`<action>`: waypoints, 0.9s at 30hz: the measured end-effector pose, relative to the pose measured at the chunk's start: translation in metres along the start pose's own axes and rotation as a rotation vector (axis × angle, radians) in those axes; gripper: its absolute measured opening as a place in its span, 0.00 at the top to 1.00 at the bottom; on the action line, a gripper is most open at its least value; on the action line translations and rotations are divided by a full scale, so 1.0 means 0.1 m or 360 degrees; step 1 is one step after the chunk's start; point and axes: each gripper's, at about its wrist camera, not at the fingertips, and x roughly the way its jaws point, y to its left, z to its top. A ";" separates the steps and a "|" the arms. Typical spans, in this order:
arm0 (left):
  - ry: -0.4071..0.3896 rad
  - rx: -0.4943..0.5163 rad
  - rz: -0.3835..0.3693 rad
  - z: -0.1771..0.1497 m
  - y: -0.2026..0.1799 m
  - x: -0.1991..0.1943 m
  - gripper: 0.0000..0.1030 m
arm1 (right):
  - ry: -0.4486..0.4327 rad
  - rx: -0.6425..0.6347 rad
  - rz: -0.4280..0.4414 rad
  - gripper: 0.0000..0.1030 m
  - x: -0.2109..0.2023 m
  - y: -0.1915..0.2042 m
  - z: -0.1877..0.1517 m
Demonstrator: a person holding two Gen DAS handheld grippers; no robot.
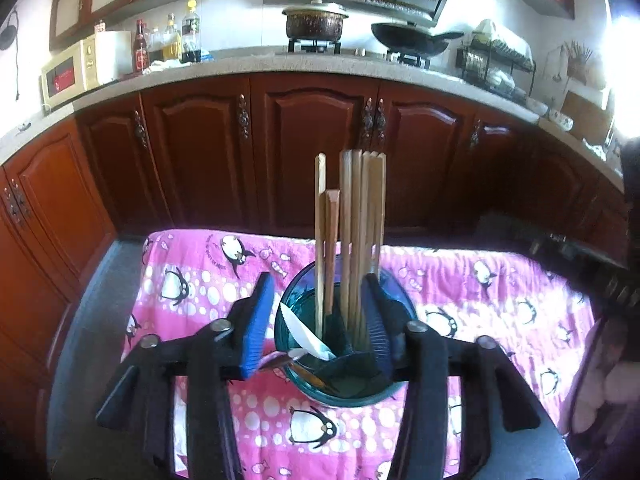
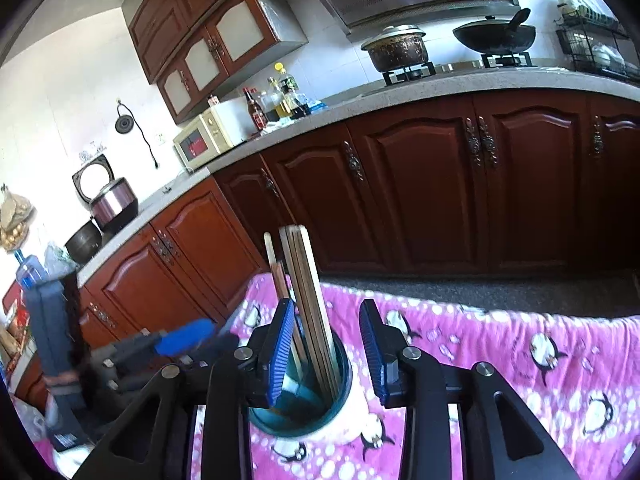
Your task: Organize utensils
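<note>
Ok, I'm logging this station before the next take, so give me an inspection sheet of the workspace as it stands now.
Surface: table under a pink penguin-print cloth.
Job's things: teal utensil holder standing on the cloth; wooden chopsticks upright inside; a white plastic knife leaning inside too.
Clutter: nothing seen on the cloth.
Grippers: left tongs open, straddling the holder's rim; right tongs open, over the holder, with the chopsticks between the fingers.
Cables: black cord hanging on the wall.
Surroundings: kitchen counter with microwave, sauce bottles, a pot and a wok on the stove, and a dish rack.
</note>
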 end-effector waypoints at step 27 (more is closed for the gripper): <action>-0.0139 -0.0096 0.0264 -0.34 -0.01 -1.06 0.50 | -0.0037 -0.0143 -0.0186 0.47 -0.64 0.73 -0.48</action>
